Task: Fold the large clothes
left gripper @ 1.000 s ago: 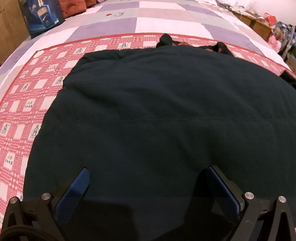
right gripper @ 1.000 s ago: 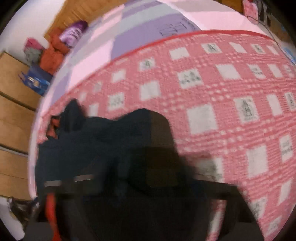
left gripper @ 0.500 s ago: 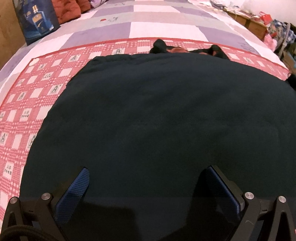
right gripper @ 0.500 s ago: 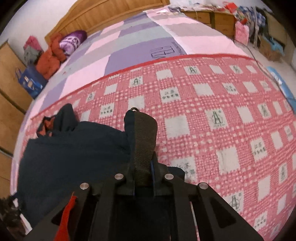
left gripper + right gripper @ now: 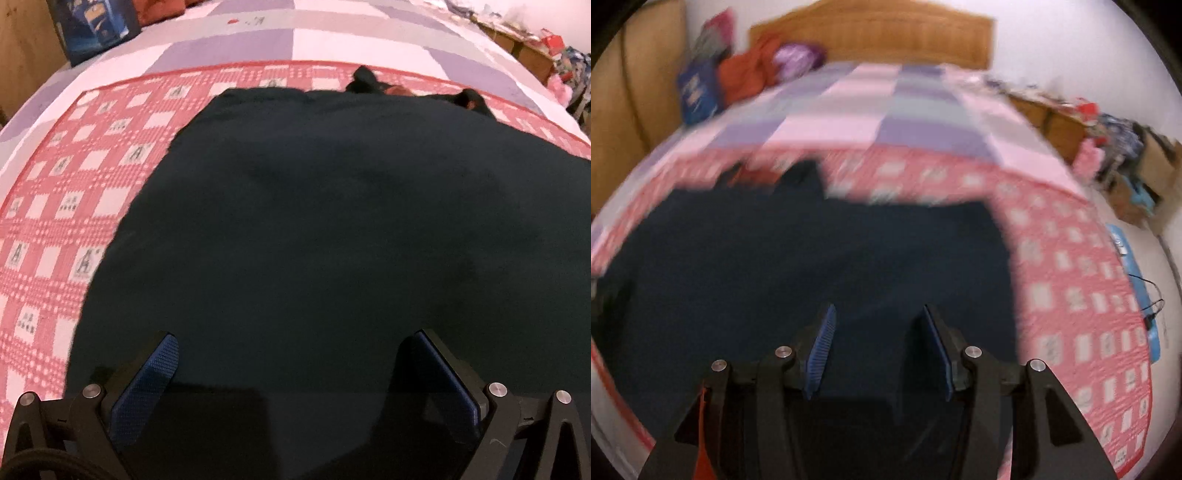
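A large dark garment (image 5: 332, 229) lies spread flat on the bed, over a red-and-white checked blanket (image 5: 74, 206) that covers the near part of the mattress. Beyond the blanket's far edge runs a quilt (image 5: 236, 48) of pink, purple and grey squares. The garment's far edge shows dark collar or hood points with a bit of reddish lining between them.

The left claw (image 5: 291, 373) hangs over the near part of the garment with its blue-padded fingers (image 5: 147, 384) spread wide; nothing is between them and they grip no cloth.

The right claw (image 5: 879, 354) is also above the garment, toward its near right part, and its jaws are opening. Dark fabric shows in the gap behind the pads, but the pads press on nothing. This view is smeared by motion, so fine detail on the garment's far edge cannot be made out.

At the far end stands a wooden headboard (image 5: 871, 40), with an orange-red bundle (image 5: 746, 74), a purple bundle (image 5: 798, 59) and a blue box (image 5: 696, 92) at the far left. Cluttered boxes (image 5: 1126, 162) line the far right wall.
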A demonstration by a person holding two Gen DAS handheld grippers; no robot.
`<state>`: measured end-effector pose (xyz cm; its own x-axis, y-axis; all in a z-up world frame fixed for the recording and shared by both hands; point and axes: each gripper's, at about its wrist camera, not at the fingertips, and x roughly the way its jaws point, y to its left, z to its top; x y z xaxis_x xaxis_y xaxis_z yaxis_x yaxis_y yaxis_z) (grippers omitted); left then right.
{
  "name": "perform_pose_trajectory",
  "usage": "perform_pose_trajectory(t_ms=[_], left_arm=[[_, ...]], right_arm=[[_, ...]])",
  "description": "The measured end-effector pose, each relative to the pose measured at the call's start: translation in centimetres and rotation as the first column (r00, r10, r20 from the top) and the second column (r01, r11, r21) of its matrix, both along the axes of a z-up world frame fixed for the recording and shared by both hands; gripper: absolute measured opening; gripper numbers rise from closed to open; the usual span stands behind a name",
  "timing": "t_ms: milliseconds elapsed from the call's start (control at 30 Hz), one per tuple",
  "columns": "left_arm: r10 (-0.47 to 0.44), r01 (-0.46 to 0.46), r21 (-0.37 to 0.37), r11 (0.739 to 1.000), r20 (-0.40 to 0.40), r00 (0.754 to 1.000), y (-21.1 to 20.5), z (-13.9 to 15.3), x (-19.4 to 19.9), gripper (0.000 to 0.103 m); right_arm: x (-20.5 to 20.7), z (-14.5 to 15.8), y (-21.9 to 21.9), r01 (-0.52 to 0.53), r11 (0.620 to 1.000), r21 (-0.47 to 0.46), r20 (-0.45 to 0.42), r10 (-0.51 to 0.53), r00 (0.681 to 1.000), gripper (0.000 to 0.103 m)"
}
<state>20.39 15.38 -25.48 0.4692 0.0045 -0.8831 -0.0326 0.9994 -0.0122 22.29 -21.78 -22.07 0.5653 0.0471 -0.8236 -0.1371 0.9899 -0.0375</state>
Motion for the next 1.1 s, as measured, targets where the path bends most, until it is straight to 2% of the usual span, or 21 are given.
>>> perform_pose_trajectory(t_ms=[33,100,133,200,233,267,333,433,500,533,633,700,767,833,933,1100], left_arm=[[0.000,0.000,0.006,1.000,-0.005,1.000,0.3,0.1,-0.1,0.103],[0.007,-0.006,0.020,1.000,-0.029,1.000,1.3,0.2,-0.6,0.103],[0.012,-0.012,0.022,1.000,-0.035,0.999,1.8,0.4,-0.9,0.103],[0.030,-0.030,0.017,0.999,-0.053,0.998,2.6,0.9,-1.5,0.103],[0.037,-0.036,0.017,0.999,-0.065,0.997,3.0,1.5,-2.0,0.103],[0.038,-0.037,0.028,0.999,-0.071,0.997,3.1,2.2,-2.5,0.103],[0.042,-0.039,0.048,0.998,-0.073,0.996,3.2,4.0,-3.7,0.103],[0.027,-0.023,0.055,0.998,-0.067,0.997,2.6,7.8,-6.3,0.103],[0.014,-0.009,0.082,0.997,-0.062,0.998,1.7,10.0,-7.9,0.103],[0.004,0.002,0.100,0.995,-0.060,0.998,1.0,11.4,-9.1,0.103],[-0.004,0.011,0.124,0.992,-0.058,0.998,-0.3,14.4,-11.9,0.103],[0.003,0.002,0.087,0.996,-0.062,0.998,-1.0,16.4,-14.1,0.103],[0.019,-0.015,0.049,0.999,-0.082,0.996,-1.4,17.7,-15.8,0.103],[0.019,-0.016,0.032,0.999,-0.107,0.994,-2.2,18.6,-17.5,0.103],[-0.003,0.006,0.022,1.000,-0.131,0.991,-3.6,19.9,-19.6,0.103],[-0.024,0.028,0.035,0.999,-0.106,0.994,-5.1,22.1,-21.9,0.103]], right_arm=[[-1.0,-1.0,0.0,0.016,1.000,-0.021,-0.024,-0.017,1.000,0.051],[-2.8,-1.6,-2.4,0.137,0.990,-0.034,-0.019,-0.138,0.990,0.051],[-3.4,-1.5,-3.7,0.212,0.976,-0.052,-0.033,-0.214,0.976,0.051],[-4.8,-1.1,-6.0,0.363,0.921,-0.144,-0.071,-0.375,0.924,0.051],[-5.9,-0.2,-6.7,0.404,0.901,-0.160,-0.082,-0.420,0.904,0.051],[-6.7,0.8,-6.6,0.414,0.896,-0.164,-0.077,-0.430,0.900,0.051],[-9.2,3.9,-4.4,0.396,0.899,-0.190,-0.036,-0.409,0.912,0.051],[-12.3,7.5,0.5,0.352,0.917,-0.187,-0.031,-0.364,0.931,0.053],[-14.3,9.5,3.5,0.359,0.914,-0.192,-0.028,-0.370,0.929,0.063],[-15.4,10.6,5.3,0.370,0.913,-0.169,-0.041,-0.382,0.923,0.066],[-18.5,12.0,8.5,0.353,0.935,0.026,-0.147,-0.345,0.927,0.066],[-19.7,12.8,10.2,0.352,0.934,0.064,-0.200,-0.334,0.921,0.066],[-20.9,13.8,12.3,0.289,0.957,0.038,-0.214,-0.274,0.938,0.066],[-22.4,15.4,13.4,0.246,0.969,0.034,-0.190,-0.236,0.953,0.066],[-24.7,17.8,14.1,0.228,0.973,0.036,-0.174,-0.218,0.960,0.066],[-26.8,20.5,14.1,0.223,0.974,0.024,-0.175,-0.216,0.961,0.066]])
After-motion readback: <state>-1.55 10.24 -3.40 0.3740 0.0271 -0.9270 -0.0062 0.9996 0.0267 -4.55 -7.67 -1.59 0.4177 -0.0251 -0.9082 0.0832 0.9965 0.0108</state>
